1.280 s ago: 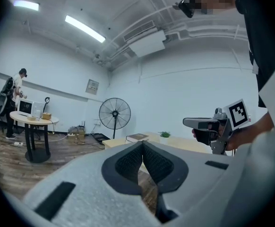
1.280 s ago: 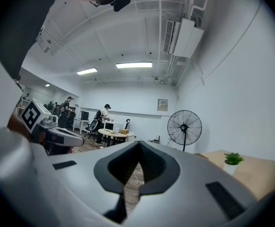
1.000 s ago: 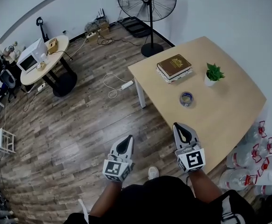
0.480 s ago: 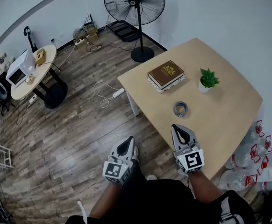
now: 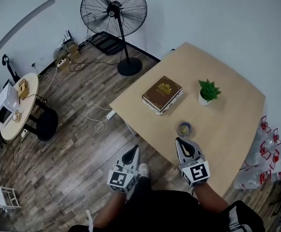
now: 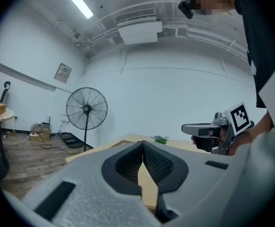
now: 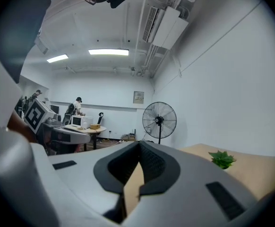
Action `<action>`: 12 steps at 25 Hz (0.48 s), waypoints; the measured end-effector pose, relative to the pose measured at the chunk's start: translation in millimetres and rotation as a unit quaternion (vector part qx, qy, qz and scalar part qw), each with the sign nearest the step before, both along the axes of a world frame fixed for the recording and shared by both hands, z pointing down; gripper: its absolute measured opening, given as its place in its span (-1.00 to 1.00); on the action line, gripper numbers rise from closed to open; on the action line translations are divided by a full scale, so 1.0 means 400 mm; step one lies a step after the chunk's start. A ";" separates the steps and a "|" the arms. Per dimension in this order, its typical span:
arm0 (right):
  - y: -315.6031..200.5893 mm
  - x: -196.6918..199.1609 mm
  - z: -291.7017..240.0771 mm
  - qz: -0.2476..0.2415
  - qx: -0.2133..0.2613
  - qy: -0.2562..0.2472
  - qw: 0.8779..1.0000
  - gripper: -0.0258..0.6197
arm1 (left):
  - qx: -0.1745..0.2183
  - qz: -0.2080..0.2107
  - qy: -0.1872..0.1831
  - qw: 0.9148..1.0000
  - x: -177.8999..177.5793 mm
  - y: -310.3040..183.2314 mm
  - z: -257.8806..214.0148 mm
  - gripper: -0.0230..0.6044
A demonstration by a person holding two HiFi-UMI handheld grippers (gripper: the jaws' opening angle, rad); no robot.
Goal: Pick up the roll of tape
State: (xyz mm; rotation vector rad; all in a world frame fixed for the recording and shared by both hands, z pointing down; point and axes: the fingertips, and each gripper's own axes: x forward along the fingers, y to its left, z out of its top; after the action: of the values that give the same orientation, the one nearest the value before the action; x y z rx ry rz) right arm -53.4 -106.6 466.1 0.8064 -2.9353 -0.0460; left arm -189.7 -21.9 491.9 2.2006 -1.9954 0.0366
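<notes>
The roll of tape (image 5: 184, 128), a small greyish ring, lies flat on the light wooden table (image 5: 230, 124) near its front edge. My right gripper (image 5: 181, 140) is shut and empty, level above the table edge, its tip just short of the roll. My left gripper (image 5: 134, 150) is also shut and empty, out over the wooden floor to the left of the table. In the left gripper view the jaws (image 6: 142, 144) meet at the tip and the right gripper (image 6: 207, 129) shows at the right. The right gripper view's jaws (image 7: 139, 144) hide the roll.
A brown book (image 5: 162, 94) and a small potted plant (image 5: 207, 91) sit farther back on the table. A standing fan (image 5: 114, 13) is behind the table's left corner. A round side table (image 5: 12, 110) with a microwave stands far left. Water bottles (image 5: 266, 151) crowd the right.
Both grippers have moved forward toward the table. The right gripper's tip, earlier well short of the tape, now sits just before it. Both stayed shut.
</notes>
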 end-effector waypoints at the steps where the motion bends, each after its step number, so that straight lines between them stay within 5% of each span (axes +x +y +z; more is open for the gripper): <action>1: -0.020 -0.009 -0.001 0.012 -0.002 0.000 1.000 -0.94 | 0.003 0.017 -0.003 1.000 -0.010 -0.029 -0.005 -0.92; 12: -0.176 -0.068 0.007 0.128 -0.014 0.000 0.992 -0.94 | 0.016 0.152 -0.023 0.988 -0.077 -0.277 -0.035 -0.92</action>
State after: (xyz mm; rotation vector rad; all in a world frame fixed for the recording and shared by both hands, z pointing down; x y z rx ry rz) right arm -80.6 -176.8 468.9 1.1706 -2.7988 0.0157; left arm -220.5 -132.7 477.7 2.5251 -1.6739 0.0952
